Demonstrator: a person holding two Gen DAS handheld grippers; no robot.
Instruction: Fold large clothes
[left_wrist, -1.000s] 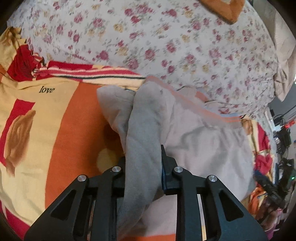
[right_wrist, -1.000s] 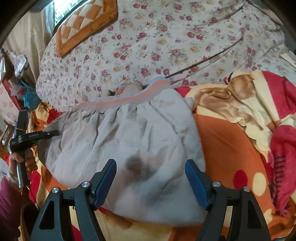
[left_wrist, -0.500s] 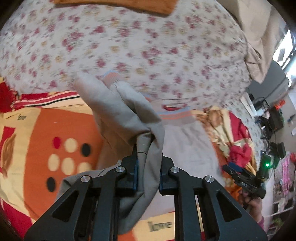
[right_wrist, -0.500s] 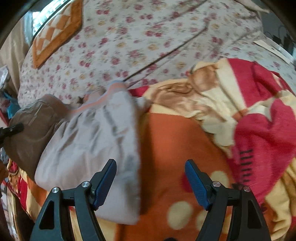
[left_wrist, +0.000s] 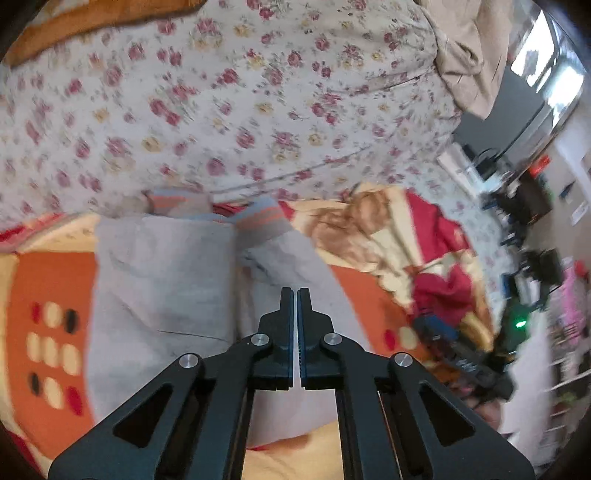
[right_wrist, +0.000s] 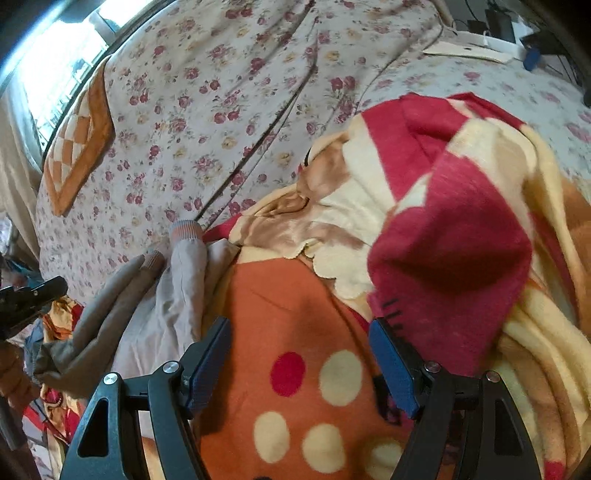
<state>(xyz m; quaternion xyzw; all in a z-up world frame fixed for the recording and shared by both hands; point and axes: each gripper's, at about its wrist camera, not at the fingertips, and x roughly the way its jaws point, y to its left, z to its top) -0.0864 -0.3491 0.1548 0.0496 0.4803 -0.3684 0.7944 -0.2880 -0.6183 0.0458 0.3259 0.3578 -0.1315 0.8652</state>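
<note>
A grey garment (left_wrist: 162, 295) with orange-striped cuffs lies folded lengthwise on the orange and cream blanket (left_wrist: 51, 295). My left gripper (left_wrist: 296, 295) is shut with nothing between its pads, just above the garment's right half. In the right wrist view the garment (right_wrist: 177, 295) is at the left. My right gripper (right_wrist: 299, 350) is open and empty over the spotted blanket (right_wrist: 295, 314), to the right of the garment. The left gripper (right_wrist: 29, 299) shows at the far left edge of that view.
A floral quilt (left_wrist: 240, 103) covers the bed behind. A crumpled red and cream blanket heap (right_wrist: 461, 221) rises at the right. An orange checked cushion (right_wrist: 77, 133) lies at the back left. Cluttered furniture (left_wrist: 535, 206) stands at the bed's right.
My left gripper carried the grey fold across to the right, let it go and closed empty. The garment now lies folded. My right gripper swung right, off the garment.
</note>
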